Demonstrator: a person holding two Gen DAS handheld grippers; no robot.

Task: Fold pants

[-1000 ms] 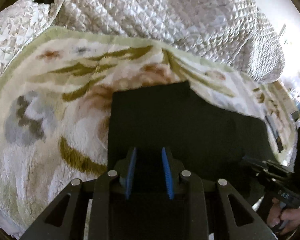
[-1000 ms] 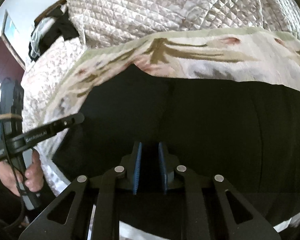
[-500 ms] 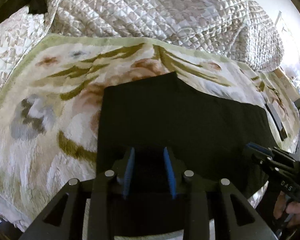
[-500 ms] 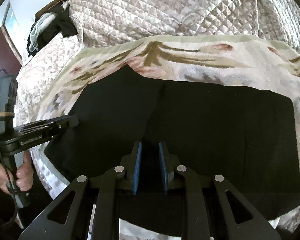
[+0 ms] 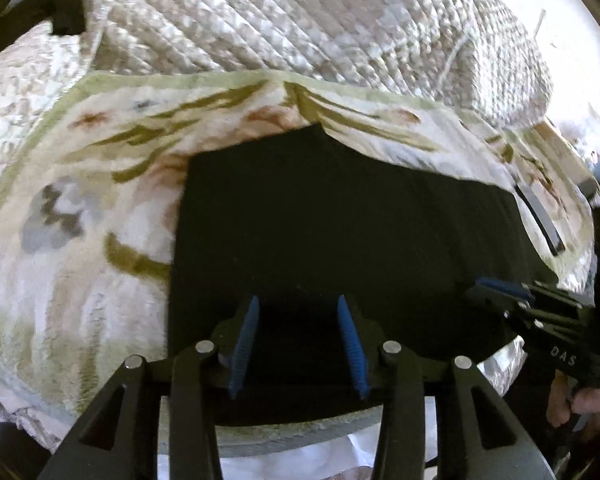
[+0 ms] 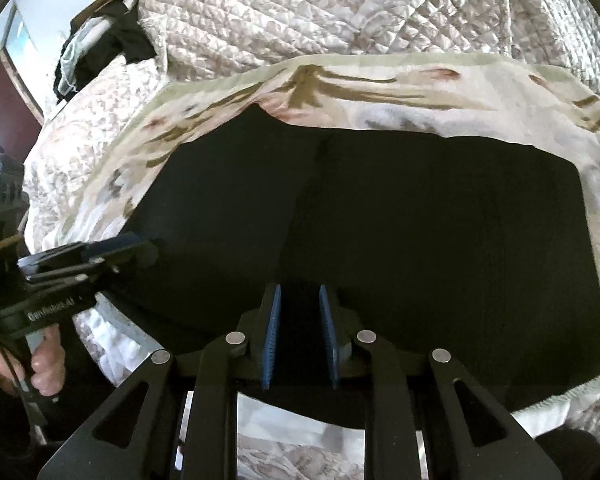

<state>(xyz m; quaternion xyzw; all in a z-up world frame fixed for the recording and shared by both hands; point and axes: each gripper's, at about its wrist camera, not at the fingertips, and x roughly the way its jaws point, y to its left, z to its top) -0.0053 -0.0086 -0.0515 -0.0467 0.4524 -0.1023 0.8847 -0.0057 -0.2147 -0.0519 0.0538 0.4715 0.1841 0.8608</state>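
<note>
Quilted bed (image 6: 340, 12), flowery blanket (image 5: 80, 240) on it, black pants (image 6: 420, 220) folded flat on blanket, left tool (image 5: 296, 340) just opening, right tool (image 6: 300, 328) a little apart, both empty over pants.

I'm tilting both down: my left hand-held gripper (image 5: 298, 342), bottom centre, has just been opening its jaws; my right hand-held gripper (image 6: 299, 334) is standing narrowly parted.
</note>
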